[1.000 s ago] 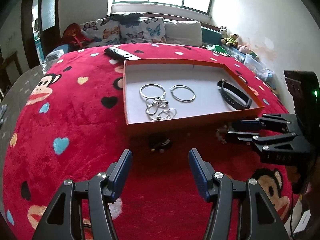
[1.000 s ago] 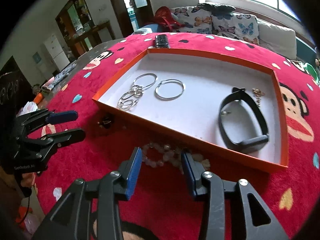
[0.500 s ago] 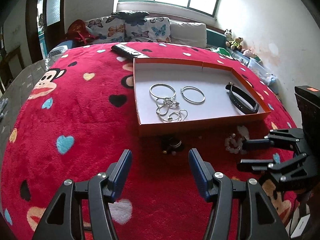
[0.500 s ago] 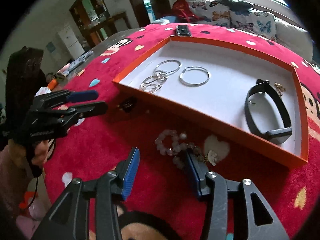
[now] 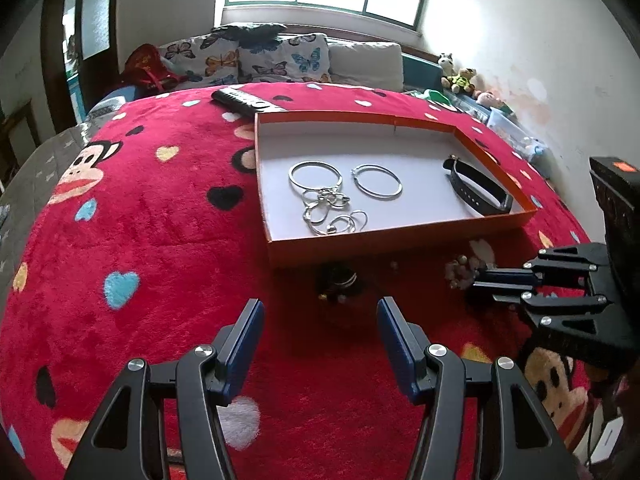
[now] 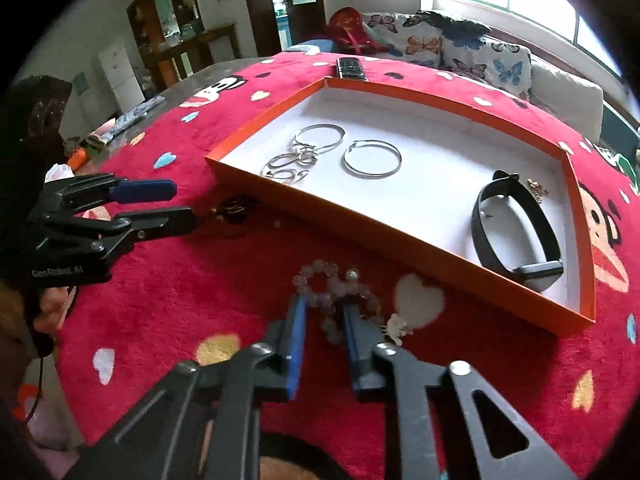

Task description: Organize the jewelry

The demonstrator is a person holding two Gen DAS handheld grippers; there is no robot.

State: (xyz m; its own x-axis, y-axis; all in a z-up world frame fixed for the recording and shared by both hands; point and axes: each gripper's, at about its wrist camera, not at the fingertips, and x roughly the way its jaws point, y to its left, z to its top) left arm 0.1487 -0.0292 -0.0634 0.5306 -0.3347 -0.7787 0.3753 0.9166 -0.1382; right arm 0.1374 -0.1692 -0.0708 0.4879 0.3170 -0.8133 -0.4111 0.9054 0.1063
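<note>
Left gripper (image 5: 320, 336) stands spread over red blanket (image 5: 160, 240), dark jewelry (image 5: 338, 280) just ahead, orange tray (image 5: 400, 240) beyond. Right gripper (image 6: 324, 320) is closing, its pads around the beaded bracelet (image 6: 336, 284), tray ahead-right.

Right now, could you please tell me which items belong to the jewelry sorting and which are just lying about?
Belongs to the job:
orange tray
silver hoops
silver chain
black band
beaded bracelet, between the closing right gripper
dark trinket

Lying about:
remote control
butterfly pillows
plush toys
</note>
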